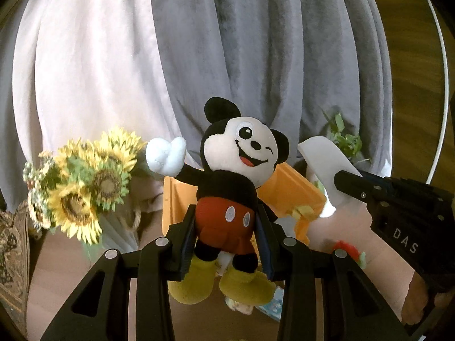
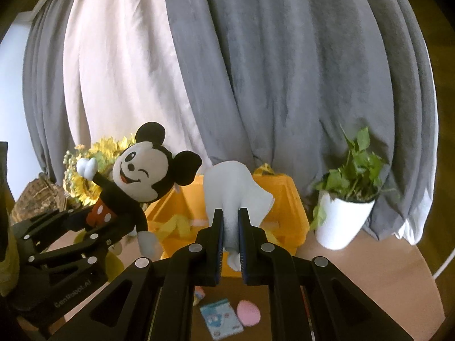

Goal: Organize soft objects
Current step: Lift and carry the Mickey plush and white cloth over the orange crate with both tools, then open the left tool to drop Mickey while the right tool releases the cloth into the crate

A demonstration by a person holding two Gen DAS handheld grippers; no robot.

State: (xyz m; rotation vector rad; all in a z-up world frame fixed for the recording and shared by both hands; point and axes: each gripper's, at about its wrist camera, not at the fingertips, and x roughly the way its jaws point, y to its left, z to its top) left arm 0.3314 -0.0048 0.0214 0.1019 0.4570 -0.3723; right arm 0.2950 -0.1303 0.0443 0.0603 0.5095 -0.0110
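Left wrist view: left gripper clamped on the mouse plush at its red shorts, plush upright and lifted in front of the orange bin, sunflowers to the left, right gripper at the right edge pinching a white cloth. Right wrist view: right gripper clenched on the white cloth, held above the orange bin; plush tilted at left in the left gripper; potted plant right, curtain behind, pink pad on the floor below
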